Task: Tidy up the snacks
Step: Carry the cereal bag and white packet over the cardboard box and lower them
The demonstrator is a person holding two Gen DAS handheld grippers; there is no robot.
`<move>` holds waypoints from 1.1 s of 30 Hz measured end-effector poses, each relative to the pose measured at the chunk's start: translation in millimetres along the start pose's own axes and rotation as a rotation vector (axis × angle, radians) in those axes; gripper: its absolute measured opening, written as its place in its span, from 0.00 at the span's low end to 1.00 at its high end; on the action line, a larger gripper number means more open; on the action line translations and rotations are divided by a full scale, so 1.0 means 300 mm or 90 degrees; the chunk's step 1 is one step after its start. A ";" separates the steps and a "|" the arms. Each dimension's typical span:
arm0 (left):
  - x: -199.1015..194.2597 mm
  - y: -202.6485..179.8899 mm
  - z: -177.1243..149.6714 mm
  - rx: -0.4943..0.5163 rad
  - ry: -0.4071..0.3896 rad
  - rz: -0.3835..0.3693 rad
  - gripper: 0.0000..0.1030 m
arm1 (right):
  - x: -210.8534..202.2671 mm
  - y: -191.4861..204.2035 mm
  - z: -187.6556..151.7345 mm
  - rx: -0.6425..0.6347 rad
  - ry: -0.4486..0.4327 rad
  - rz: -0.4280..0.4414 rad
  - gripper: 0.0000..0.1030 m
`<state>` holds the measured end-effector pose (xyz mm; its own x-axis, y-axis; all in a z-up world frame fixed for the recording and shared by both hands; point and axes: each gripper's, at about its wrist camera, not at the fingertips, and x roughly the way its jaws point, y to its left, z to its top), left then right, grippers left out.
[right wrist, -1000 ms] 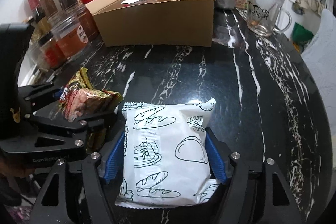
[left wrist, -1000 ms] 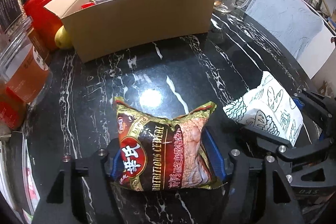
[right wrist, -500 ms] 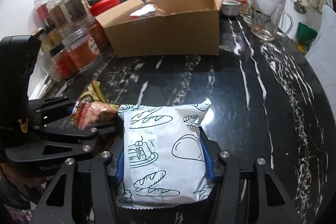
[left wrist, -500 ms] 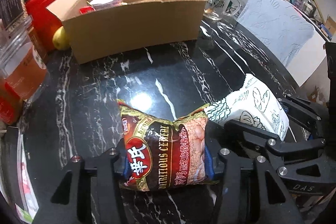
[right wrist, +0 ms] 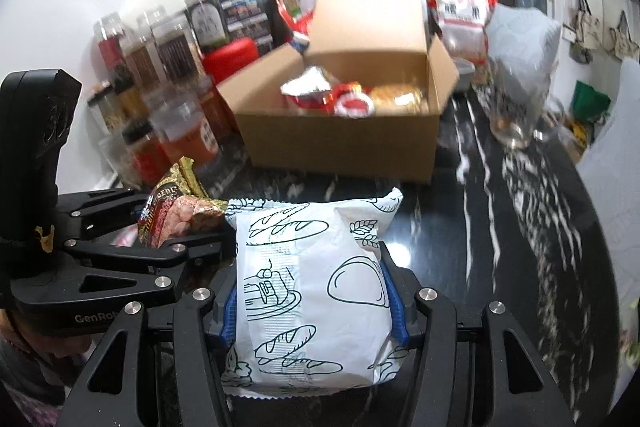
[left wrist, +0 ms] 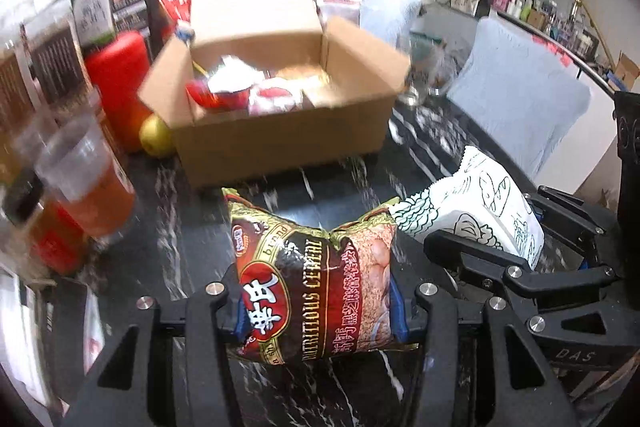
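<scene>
Jars: a clear tub of orange stuff (left wrist: 86, 183) and a red container (left wrist: 116, 83) crowd the counter's (left wrist: 160, 235) left edge.
Left claw: the left claw (left wrist: 316, 301) is clamped on the cereal bag (left wrist: 316, 283), held clear of the counter, long axis pointing ahead.
Box: the open cardboard box (left wrist: 280, 131) sits straight ahead of both claws, already holding snacks; the left looks slightly nearer.
Right claw: the right claw (right wrist: 312, 301) is pinching the white bread packet (right wrist: 312, 283), lengthwise toward the box.
Next, likely: carry forward, over the near wall.

Open cardboard box (left wrist: 280, 143) ahead, jars (right wrist: 172, 123) crowding left, bare tabletop (right wrist: 500, 227) right
</scene>
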<state>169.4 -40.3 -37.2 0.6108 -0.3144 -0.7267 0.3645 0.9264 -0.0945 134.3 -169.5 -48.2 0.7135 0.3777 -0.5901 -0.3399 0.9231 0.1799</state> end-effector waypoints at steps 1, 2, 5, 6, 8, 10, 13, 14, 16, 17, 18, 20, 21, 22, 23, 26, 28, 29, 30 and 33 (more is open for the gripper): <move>-0.020 0.005 0.020 0.000 -0.013 0.005 0.49 | -0.006 0.004 0.017 -0.003 -0.007 0.002 0.54; -0.032 0.008 0.033 -0.001 -0.022 0.008 0.49 | -0.013 0.009 0.035 -0.006 -0.015 0.004 0.54; -0.072 0.026 0.080 -0.006 -0.048 0.017 0.49 | -0.029 0.023 0.099 -0.018 -0.042 0.013 0.54; -0.085 0.034 0.099 -0.009 -0.057 0.021 0.49 | -0.032 0.026 0.115 -0.022 -0.048 0.017 0.54; -0.105 0.046 0.129 -0.011 -0.075 0.030 0.49 | -0.037 0.031 0.155 -0.035 -0.064 0.022 0.54; -0.124 0.060 0.164 -0.014 -0.094 0.038 0.49 | -0.043 0.034 0.191 -0.045 -0.076 0.025 0.54; -0.147 0.078 0.223 -0.017 -0.124 0.046 0.49 | -0.038 0.031 0.245 -0.053 -0.089 0.029 0.54; -0.151 0.081 0.235 -0.017 -0.130 0.046 0.49 | -0.035 0.029 0.261 -0.054 -0.091 0.032 0.54; -0.156 0.091 0.267 -0.016 -0.143 0.044 0.49 | -0.025 0.022 0.294 -0.054 -0.096 0.036 0.54; -0.155 0.092 0.283 -0.015 -0.147 0.046 0.49 | -0.022 0.017 0.309 -0.054 -0.099 0.038 0.54; -0.151 0.096 0.301 -0.014 -0.152 0.047 0.49 | -0.019 0.014 0.324 -0.054 -0.103 0.039 0.54; -0.140 0.101 0.332 -0.013 -0.158 0.044 0.49 | -0.011 0.002 0.356 -0.056 -0.111 0.038 0.54; -0.132 0.106 0.351 -0.013 -0.160 0.041 0.49 | -0.006 -0.004 0.374 -0.056 -0.114 0.038 0.54; -0.129 0.109 0.365 -0.013 -0.163 0.041 0.49 | -0.001 -0.010 0.394 -0.057 -0.117 0.036 0.54; -0.121 0.115 0.379 -0.015 -0.167 0.040 0.49 | 0.005 -0.016 0.409 -0.058 -0.120 0.035 0.54; -0.097 0.131 0.423 -0.019 -0.178 0.032 0.49 | 0.027 -0.037 0.459 -0.059 -0.128 0.029 0.54; -0.080 0.145 0.452 -0.021 -0.186 0.025 0.49 | 0.044 -0.055 0.494 -0.059 -0.134 0.024 0.54; -0.067 0.153 0.469 -0.022 -0.189 0.024 0.49 | 0.052 -0.061 0.507 -0.059 -0.138 0.023 0.54; -0.054 0.163 0.486 -0.026 -0.193 0.024 0.49 | 0.065 -0.072 0.528 -0.057 -0.141 0.020 0.54; -0.020 0.189 0.528 -0.035 -0.198 0.021 0.49 | 0.098 -0.095 0.573 -0.054 -0.146 0.014 0.54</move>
<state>297.9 -18.7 69.7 0.8105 -0.3251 -0.4872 0.3083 0.9441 -0.1171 270.1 -172.4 64.6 0.8226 0.4129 -0.3908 -0.4004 0.9088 0.1175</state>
